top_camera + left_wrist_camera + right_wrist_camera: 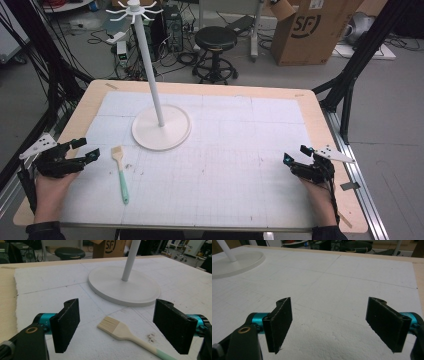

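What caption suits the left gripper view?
Open left gripper faces a brush lying before a white stand.

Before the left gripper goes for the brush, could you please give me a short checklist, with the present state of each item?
1. Left gripper jaws open and empty: ok.
2. Brush lies flat on the white mat, nothing on top of it: ok.
3. Brush sits ahead of the left gripper, between its jaws in the left gripper view, not yet touched: ok.
4. Stand is apart from the brush head: ok.
5. Right gripper open, empty, far from the brush: ok.
6. Whether the hooks on the stand are free: cannot tell.
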Available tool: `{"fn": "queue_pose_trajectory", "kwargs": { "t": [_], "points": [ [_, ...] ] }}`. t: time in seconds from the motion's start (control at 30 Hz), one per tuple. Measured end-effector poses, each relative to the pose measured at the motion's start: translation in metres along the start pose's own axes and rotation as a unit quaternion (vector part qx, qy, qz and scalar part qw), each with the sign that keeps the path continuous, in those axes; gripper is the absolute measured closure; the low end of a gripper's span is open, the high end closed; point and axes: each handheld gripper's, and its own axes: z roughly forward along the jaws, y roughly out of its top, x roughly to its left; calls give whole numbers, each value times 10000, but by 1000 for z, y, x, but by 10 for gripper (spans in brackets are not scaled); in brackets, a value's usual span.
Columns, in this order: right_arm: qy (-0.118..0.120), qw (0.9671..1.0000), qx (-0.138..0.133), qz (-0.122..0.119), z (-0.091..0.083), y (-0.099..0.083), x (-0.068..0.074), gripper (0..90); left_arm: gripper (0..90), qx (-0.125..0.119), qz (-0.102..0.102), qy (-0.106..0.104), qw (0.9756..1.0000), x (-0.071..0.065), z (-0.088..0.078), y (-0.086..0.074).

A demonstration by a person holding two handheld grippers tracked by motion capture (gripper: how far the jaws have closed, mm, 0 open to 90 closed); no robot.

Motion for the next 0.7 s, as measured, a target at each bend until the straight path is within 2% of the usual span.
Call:
{"fn": "queue_pose_trajectory", "kwargs": {
  "t": [0.7],
  "points": [
    [6,10000,12,-61,1,1,0,208,263,56,24,-102,9999,-2,-5,-3]
  ]
}}
